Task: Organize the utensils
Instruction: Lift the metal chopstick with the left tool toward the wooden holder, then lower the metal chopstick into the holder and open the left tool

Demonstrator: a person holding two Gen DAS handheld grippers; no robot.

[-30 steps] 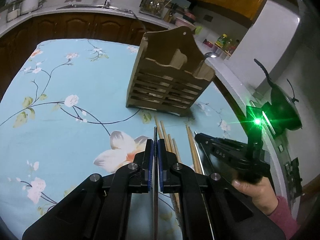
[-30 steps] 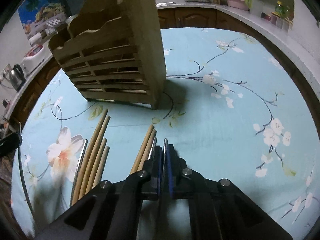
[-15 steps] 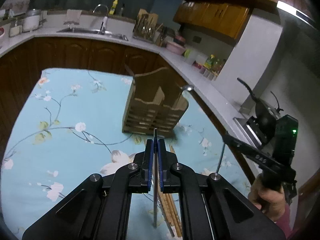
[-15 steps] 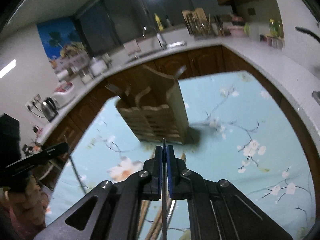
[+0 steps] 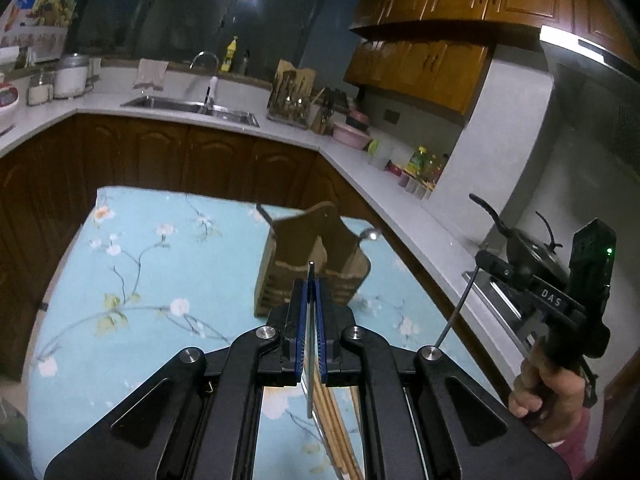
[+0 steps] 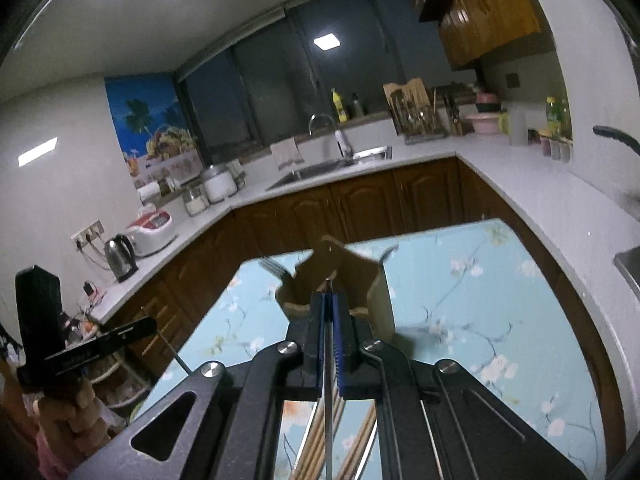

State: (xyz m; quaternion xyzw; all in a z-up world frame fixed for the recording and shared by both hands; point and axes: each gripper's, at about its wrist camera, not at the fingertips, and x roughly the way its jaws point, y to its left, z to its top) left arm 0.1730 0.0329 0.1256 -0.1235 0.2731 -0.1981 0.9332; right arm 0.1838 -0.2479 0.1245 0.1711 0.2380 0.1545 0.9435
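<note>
Two hand-held claws hang above a counter [image 5: 132, 364] draped in a pale blue floral cloth, each clamped on a single slim metal utensil. The left claw [image 5: 310, 320] pinches a thin metal utensil [image 5: 309, 364] between its blue pads, the rod's tip poking out just short of the wooden utensil holder [image 5: 316, 260] that stands upright on the cloth. The right claw [image 6: 330, 336] grips its own metal rod [image 6: 328, 412] the same way, its tip lined up with the holder [image 6: 340, 276] when seen from the right wrist camera. A fork [image 6: 274, 268] and a spoon [image 5: 370, 235] stick out of the holder's compartments on opposite sides. On the cloth on the near side of the holder, under both claws, lies a loose bundle of wooden chopsticks [image 5: 332, 412]. Beyond the holder, a sink [image 5: 188, 106] sits in the white kitchen worktop, and a black wok [image 5: 524, 240] rests to the holder's right.
</note>
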